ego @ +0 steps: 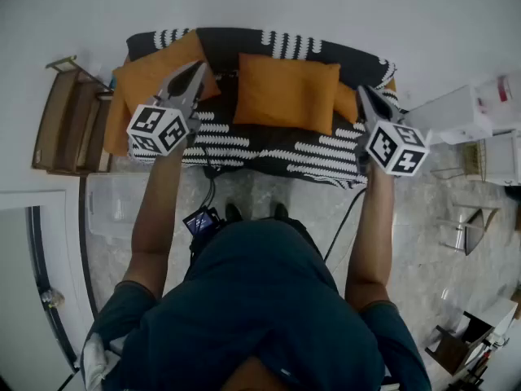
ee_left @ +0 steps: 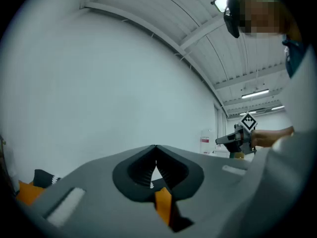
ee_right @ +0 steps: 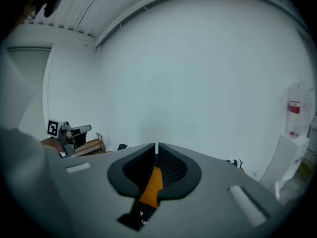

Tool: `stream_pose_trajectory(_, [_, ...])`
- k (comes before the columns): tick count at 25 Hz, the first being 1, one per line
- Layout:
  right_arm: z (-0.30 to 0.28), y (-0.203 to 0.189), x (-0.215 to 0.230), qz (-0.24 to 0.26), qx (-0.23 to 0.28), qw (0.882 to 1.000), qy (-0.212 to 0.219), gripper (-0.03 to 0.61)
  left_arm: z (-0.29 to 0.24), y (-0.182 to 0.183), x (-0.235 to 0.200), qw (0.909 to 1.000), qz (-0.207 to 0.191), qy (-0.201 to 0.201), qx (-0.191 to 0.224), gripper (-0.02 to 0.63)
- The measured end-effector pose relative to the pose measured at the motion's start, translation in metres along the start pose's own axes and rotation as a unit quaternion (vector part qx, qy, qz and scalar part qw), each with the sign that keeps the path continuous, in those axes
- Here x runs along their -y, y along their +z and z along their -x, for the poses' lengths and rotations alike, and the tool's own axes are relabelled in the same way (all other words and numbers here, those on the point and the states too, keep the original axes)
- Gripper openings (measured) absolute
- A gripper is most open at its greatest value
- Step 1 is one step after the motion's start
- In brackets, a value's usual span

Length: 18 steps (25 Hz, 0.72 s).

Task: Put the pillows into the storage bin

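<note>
Orange pillows [ego: 286, 92] are left on the sofa [ego: 269, 151]; left gripper [ego: 197, 72] and right gripper [ego: 363, 93] are held closed, empty, above, presumably before reaching.

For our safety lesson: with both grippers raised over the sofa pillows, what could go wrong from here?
1. The left gripper and right gripper are shut and empty; lowered so, they may shove the centre pillow instead of gripping it.
2. A black cable runs by the person's feet: a possible trip when turning to the clear storage bin.
</note>
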State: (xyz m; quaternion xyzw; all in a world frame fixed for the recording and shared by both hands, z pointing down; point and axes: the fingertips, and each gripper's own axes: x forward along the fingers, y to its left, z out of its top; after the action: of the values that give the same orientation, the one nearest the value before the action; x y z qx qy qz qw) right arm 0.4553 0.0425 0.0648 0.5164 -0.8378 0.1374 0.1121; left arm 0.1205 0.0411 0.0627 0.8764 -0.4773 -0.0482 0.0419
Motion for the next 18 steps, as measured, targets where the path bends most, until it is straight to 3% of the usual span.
stream_pose_trajectory(10, [-0.022, -0.012, -0.031, -0.009, -0.016, 1.000, -0.024, 0.031, 0.011, -0.013, -0.046, 0.9996, 0.021, -0.013, -0.011, -0.002])
stream_pose_trajectory(18, [-0.066, -0.040, 0.009, -0.049, -0.037, 0.998, -0.021, 0.035, -0.025, -0.061, -0.069, 0.9975, 0.051, -0.003, -0.049, -0.002])
